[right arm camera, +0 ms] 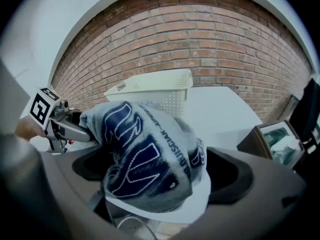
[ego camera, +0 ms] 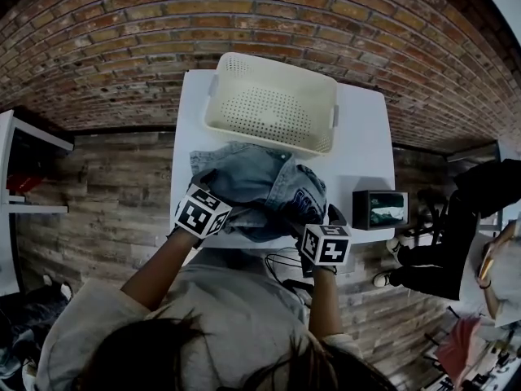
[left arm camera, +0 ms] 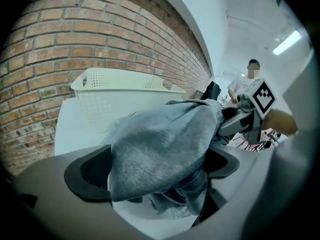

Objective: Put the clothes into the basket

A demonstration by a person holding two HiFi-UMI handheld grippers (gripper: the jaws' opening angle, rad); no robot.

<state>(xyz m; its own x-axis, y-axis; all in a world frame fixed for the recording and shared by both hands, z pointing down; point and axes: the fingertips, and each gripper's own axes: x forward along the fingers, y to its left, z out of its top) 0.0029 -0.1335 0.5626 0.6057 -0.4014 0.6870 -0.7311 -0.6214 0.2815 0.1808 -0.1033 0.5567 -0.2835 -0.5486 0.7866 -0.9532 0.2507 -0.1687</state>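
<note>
Grey fleece is heaped at the near edge of the white table (ego camera: 366, 137): a sweatshirt (ego camera: 260, 187) with dark blue lettering (right arm camera: 131, 154). Its far folds reach up to the near wall of the cream basket (ego camera: 269, 108), and none of it is inside yet. The basket stands empty at the table's far edge with its open side up, in front of the brick wall (ego camera: 244, 15), so the garment will have to be lifted over that near wall.

The person has a tool at each end of the heap. The left gripper (ego camera: 213, 212) is at the near left of the cloth and the right gripper (ego camera: 317, 233) is at the near right. Taking it from both ends looks like a way to keep such a bulky piece from trailing.

Both pairs of jaws are spread wide, with a thick bunch of fleece between them. The dark pads show bare on either side of the bunch, so they do not look to be pressing on it. The wide spread suits so fat a fold. I'd say the next move is to pinch firmly on both sides before lifting, since a loose hold could let one end slump back onto the table.
</note>
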